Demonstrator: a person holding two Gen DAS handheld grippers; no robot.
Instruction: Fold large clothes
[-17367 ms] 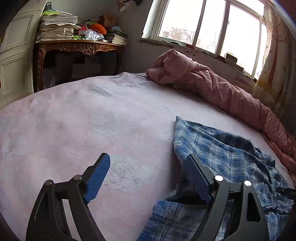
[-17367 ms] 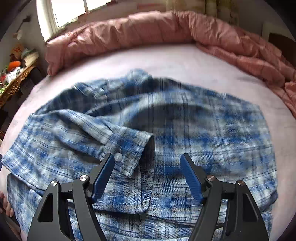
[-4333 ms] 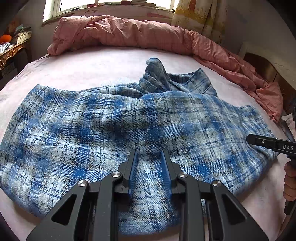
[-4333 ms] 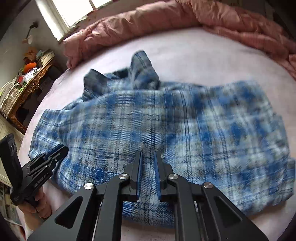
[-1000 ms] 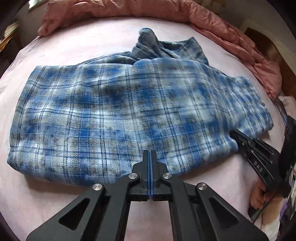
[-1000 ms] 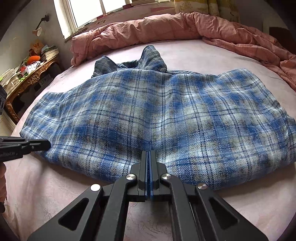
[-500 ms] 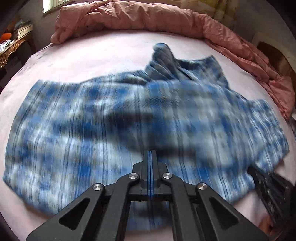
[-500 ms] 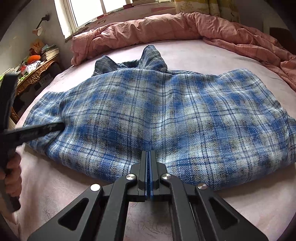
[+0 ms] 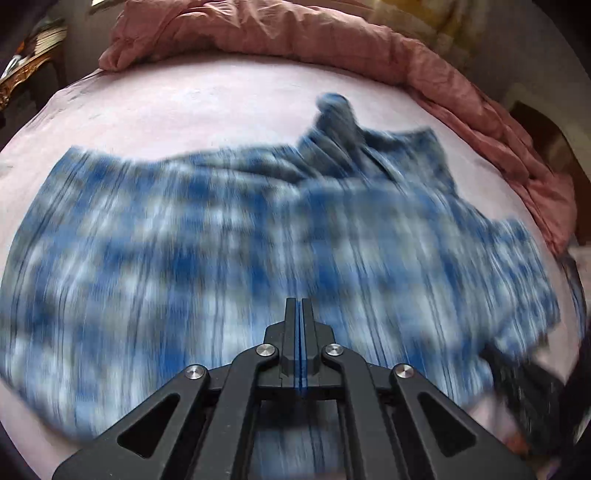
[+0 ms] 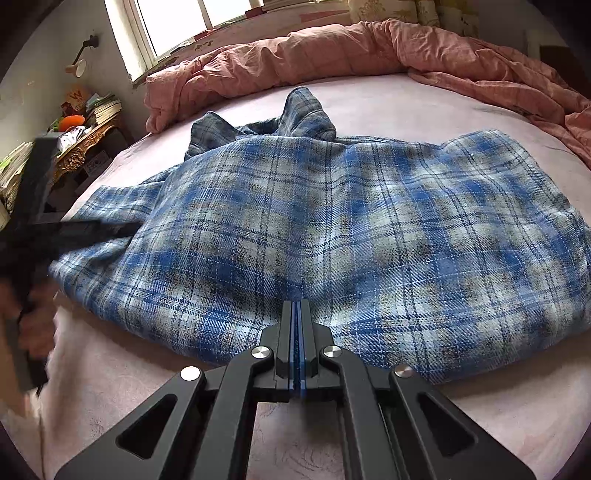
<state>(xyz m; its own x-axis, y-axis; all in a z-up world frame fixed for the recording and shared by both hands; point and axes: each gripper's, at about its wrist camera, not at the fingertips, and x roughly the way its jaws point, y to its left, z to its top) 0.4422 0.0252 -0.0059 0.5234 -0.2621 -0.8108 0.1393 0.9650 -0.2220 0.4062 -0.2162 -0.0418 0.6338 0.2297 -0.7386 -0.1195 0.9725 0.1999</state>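
A blue plaid shirt [image 10: 362, 229] lies folded across the pink bed sheet [image 10: 424, 107], collar [image 10: 308, 110] at the far side. My right gripper [image 10: 298, 304] is shut with its tips at the shirt's near hem; whether it pinches cloth I cannot tell. In the left wrist view the shirt [image 9: 221, 251] is motion-blurred. My left gripper [image 9: 298, 302] is shut over the cloth near its left edge. It also shows blurred in the right wrist view [image 10: 110, 230], lying on the shirt's left side. The right gripper appears dark and blurred at the left wrist view's lower right [image 9: 517, 373].
A rumpled pink quilt [image 10: 332, 51] lines the far and right sides of the bed. A carved wooden table [image 10: 85, 147] with books and clutter stands at the left beside the window [image 10: 177, 18]. Bare sheet [image 10: 129, 376] lies in front of the shirt.
My left gripper, shut, has moved forward over the shirt's left side and pushed the cloth inward. My right gripper has stayed still and shut at the hem.
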